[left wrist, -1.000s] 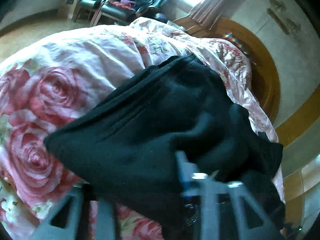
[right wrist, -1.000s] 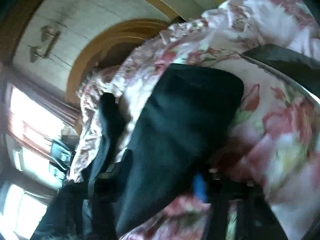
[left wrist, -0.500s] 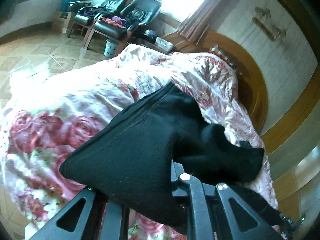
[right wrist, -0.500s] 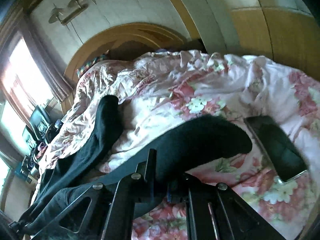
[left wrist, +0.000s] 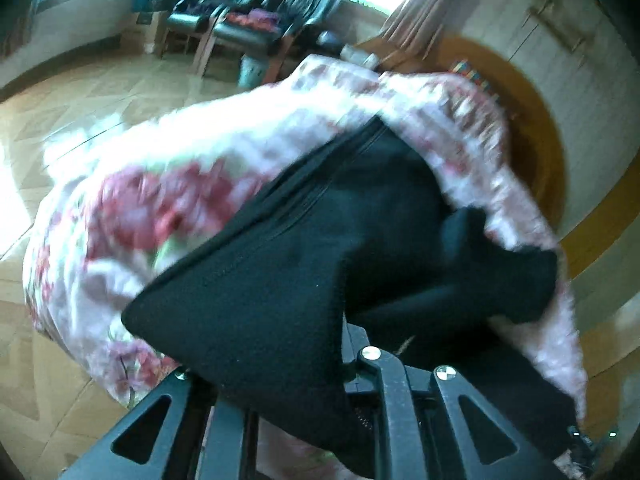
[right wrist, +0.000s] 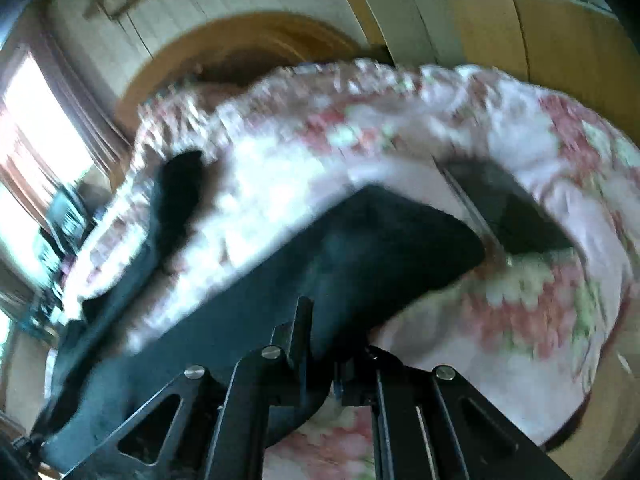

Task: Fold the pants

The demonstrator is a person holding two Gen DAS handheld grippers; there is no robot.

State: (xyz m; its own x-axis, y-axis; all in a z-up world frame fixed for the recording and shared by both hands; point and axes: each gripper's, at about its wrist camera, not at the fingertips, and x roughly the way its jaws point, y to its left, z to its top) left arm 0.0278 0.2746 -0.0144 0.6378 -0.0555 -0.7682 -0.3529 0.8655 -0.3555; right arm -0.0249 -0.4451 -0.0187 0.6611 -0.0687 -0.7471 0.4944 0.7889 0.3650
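Black pants (left wrist: 320, 248) hang over a bed with a pink rose-print quilt (left wrist: 132, 208). My left gripper (left wrist: 304, 384) is shut on one corner of the pants, which drapes over its fingers and hides the tips. My right gripper (right wrist: 320, 364) is shut on another corner of the pants (right wrist: 352, 248), held above the quilt (right wrist: 520, 320). The rest of the pants trails left across the bed in the right wrist view. Both views are blurred.
A dark flat phone-like object (right wrist: 508, 208) lies on the quilt beside the held corner. A curved wooden headboard (left wrist: 532, 128) stands behind the bed. Black chairs (left wrist: 280, 4) and tiled floor (left wrist: 80, 92) lie beyond the bed.
Both grippers have risen and pulled back with the pants corners, so the bed looks further away. The pants stretch out more between the two grippers.
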